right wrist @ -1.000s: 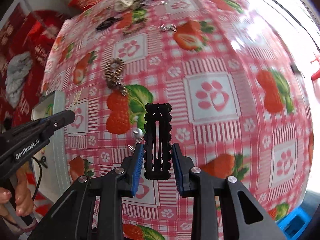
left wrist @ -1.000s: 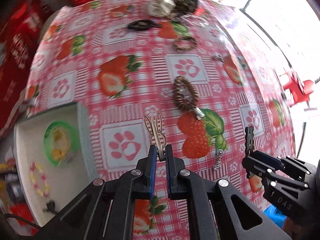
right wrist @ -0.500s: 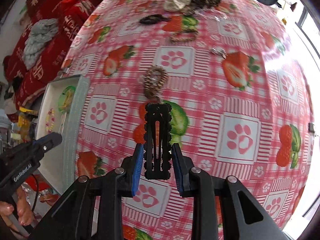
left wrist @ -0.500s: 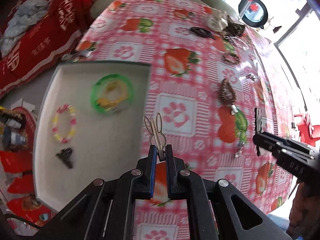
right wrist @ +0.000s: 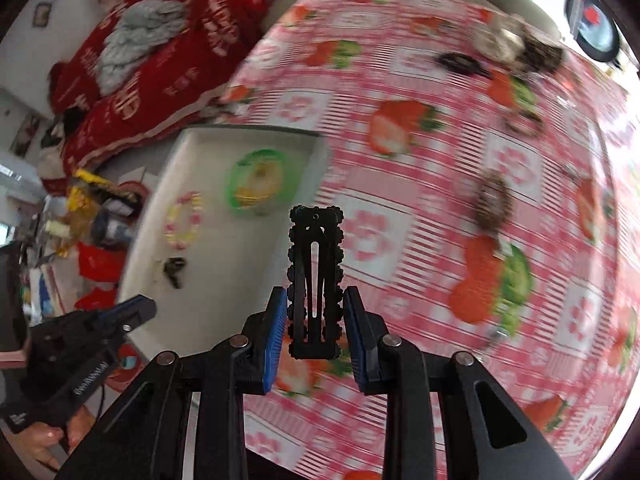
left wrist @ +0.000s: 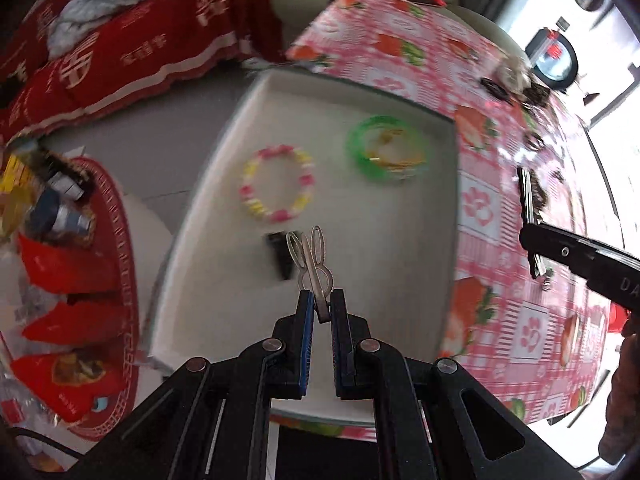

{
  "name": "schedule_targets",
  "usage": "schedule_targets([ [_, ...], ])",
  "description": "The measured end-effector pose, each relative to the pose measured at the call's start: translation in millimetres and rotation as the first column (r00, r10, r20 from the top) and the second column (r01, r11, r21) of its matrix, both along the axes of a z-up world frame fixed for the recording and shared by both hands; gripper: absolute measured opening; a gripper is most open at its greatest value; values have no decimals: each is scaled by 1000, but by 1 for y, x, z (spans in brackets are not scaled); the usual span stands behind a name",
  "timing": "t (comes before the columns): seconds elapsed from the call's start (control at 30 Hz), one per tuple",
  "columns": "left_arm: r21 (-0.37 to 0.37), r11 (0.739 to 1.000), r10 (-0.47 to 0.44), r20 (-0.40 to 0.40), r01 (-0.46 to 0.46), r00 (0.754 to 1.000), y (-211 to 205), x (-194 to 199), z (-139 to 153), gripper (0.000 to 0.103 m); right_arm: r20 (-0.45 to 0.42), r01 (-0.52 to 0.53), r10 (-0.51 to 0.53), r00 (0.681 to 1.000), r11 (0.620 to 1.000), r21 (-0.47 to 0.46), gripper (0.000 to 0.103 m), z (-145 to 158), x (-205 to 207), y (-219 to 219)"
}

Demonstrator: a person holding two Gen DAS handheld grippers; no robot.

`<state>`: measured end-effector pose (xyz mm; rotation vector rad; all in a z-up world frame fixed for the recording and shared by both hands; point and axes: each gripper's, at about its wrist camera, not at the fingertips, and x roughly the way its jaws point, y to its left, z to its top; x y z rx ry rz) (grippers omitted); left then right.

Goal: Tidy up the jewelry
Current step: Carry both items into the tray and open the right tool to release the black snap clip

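Note:
My left gripper (left wrist: 320, 300) is shut on a silver rabbit-shaped hair clip (left wrist: 311, 258) and holds it above the white tray (left wrist: 400, 264). In the tray lie a green bangle (left wrist: 386, 147), a pink and yellow bead bracelet (left wrist: 277, 187) and a small black clip (left wrist: 280, 256). My right gripper (right wrist: 316, 308) is shut on a black scalloped snap hair clip (right wrist: 316, 276), held above the tablecloth by the tray's right rim (right wrist: 316, 168). It also shows at the right of the left wrist view (left wrist: 536, 236).
The pink strawberry and paw-print tablecloth (right wrist: 460, 160) carries a brown coiled hair tie (right wrist: 494, 202), a black clip (right wrist: 460, 63) and a pile of jewelry (right wrist: 516, 48) at the far edge. Red cushions (left wrist: 100, 52) and clutter (left wrist: 48, 208) lie left of the tray.
Both grippers have swung left with their clips. My left gripper has gone from above the tablecloth to above the tray. My right gripper has come close to the tray's right rim.

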<state>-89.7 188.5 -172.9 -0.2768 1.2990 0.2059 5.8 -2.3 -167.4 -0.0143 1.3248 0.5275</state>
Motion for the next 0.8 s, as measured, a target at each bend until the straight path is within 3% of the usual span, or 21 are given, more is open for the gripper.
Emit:
schedule_targets([
  [0.33, 19, 999, 29, -28, -28, 999, 32, -11, -32, 14, -4, -137, 137, 991, 990, 38, 31, -9, 12, 94],
  [0.8, 29, 999, 37, -44, -36, 998, 46, -6, -57, 14, 0, -219, 219, 976, 975, -27, 31, -49, 64, 173],
])
